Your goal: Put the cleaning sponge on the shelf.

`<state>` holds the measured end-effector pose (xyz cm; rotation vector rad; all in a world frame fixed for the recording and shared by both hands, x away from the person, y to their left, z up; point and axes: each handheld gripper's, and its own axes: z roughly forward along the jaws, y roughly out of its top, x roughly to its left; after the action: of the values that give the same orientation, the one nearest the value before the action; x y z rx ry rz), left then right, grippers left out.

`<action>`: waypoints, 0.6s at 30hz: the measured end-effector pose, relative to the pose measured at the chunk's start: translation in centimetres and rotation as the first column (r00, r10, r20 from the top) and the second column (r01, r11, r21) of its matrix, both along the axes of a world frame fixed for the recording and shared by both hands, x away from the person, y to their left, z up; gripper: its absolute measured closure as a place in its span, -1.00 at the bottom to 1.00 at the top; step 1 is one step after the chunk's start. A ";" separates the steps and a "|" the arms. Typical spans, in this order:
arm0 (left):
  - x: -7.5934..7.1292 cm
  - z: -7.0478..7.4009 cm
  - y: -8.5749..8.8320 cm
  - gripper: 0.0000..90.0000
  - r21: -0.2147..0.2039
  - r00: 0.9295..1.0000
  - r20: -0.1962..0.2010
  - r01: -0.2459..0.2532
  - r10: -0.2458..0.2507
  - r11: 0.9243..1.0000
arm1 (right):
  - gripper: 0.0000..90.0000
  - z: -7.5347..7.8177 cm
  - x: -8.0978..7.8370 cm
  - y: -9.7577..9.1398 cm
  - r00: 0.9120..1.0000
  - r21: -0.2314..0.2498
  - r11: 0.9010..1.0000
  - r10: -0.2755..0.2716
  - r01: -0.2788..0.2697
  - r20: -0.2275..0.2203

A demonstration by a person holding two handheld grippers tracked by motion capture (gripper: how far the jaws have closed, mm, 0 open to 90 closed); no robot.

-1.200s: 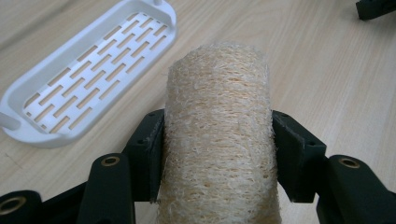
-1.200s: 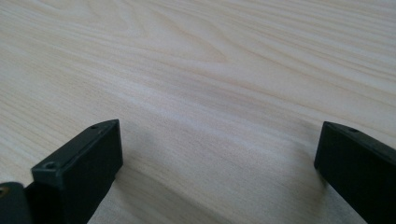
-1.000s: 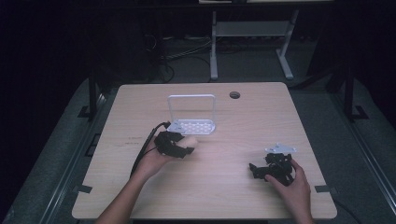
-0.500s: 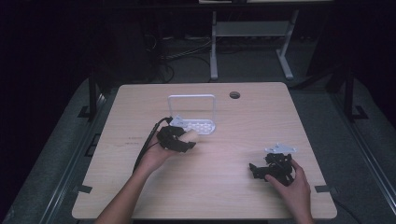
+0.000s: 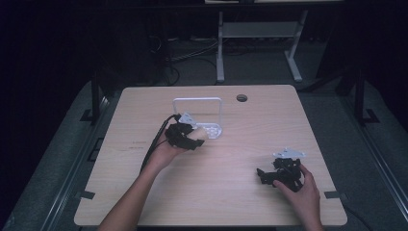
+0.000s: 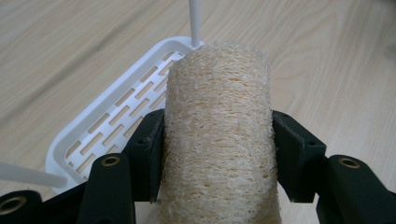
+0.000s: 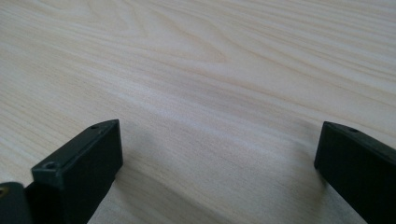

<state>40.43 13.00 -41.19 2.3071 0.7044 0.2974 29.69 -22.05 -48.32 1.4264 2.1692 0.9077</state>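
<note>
My left gripper (image 5: 192, 140) is shut on a beige loofah sponge (image 6: 217, 135), a rough fibrous roll clamped between both black jaws. The sponge (image 5: 198, 139) hangs at the near edge of a white slotted rack (image 5: 210, 129) with a tall wire frame, at the middle of the wooden table. In the left gripper view the rack's slotted tray (image 6: 116, 116) lies just beyond and left of the sponge. My right gripper (image 5: 263, 176) rests low at the table's front right, open, its jaws wide apart over bare wood (image 7: 210, 102).
A round cable hole (image 5: 241, 97) sits near the table's far edge. The left gripper's cable (image 5: 153, 144) trails back along the forearm. Dark floor, a white stand (image 5: 255, 43) and cables lie beyond the table.
My left gripper has carried the sponge forward and right, up to the rack's near edge. The right gripper has stayed put.
</note>
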 end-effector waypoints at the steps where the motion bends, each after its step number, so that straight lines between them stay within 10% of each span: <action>1: 0.1 0.0 -0.1 -0.07 -0.007 1.000 -0.002 -0.001 0.001 1.000 | -0.99 0.0 0.0 0.0 1.000 0.000 1.000 0.000 0.000 0.000; 18: 2.2 -0.5 -1.7 -0.07 0.011 1.000 0.000 -0.029 0.029 1.000 | -0.99 0.0 0.0 0.0 1.000 0.000 1.000 0.000 0.000 -0.001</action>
<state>42.68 11.35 -41.72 2.3092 0.7384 0.3147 29.69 -22.04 -48.31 1.4272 2.1695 0.9068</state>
